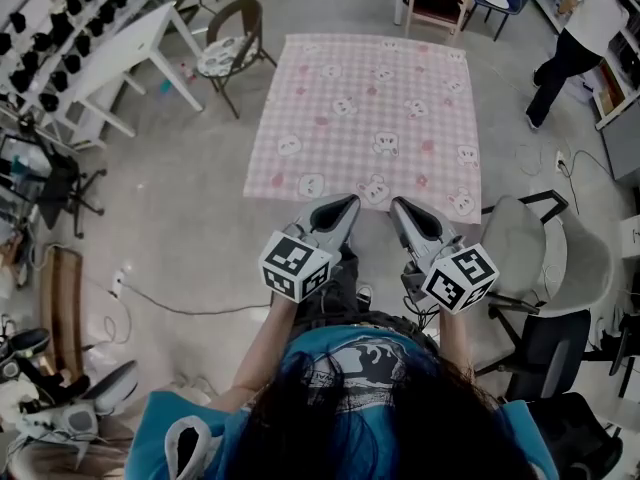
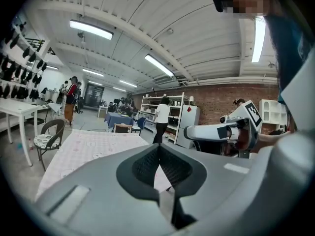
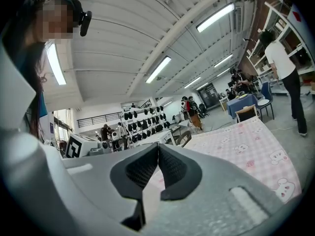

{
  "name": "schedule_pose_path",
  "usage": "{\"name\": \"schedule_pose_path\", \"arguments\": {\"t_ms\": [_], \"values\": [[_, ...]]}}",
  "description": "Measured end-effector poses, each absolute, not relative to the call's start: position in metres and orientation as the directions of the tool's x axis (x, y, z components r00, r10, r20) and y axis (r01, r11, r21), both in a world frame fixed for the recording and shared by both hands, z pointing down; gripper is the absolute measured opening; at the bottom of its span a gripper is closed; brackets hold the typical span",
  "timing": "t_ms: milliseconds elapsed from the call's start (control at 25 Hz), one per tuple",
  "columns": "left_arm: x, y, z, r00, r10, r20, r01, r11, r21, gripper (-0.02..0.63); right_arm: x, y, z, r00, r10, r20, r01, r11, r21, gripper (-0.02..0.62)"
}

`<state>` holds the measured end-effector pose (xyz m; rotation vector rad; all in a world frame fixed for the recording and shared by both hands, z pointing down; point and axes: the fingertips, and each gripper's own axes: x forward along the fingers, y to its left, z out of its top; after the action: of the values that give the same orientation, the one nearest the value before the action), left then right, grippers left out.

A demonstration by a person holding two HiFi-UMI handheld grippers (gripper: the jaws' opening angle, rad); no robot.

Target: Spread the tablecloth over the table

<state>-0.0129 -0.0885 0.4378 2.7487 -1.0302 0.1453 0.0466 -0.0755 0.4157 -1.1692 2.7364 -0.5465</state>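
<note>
Holds left gripper and right gripper side by side, tips right at the near edge of the pink checked tablecloth. Keeps both sets of jaws pressed together, gripping nothing. Sees cloth spread flat ahead, brown chair near its far-left corner.

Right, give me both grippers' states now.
Left gripper: closed, nothing seen held.
Right gripper: closed, nothing seen held.
</note>
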Motion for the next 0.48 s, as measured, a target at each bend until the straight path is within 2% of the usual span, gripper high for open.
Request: {"name": "schedule_pose_path", "arguments": {"t_ms": [480], "values": [[-0.0092,-0.0890,0.4326,0.765,-0.622,0.165,-0.643,-0.750,0.156,0.015,0.0383,-0.0753,0.4191,-0.720,-0.692,0.052,-0.656,0.654,-0.376,0.000]]}}
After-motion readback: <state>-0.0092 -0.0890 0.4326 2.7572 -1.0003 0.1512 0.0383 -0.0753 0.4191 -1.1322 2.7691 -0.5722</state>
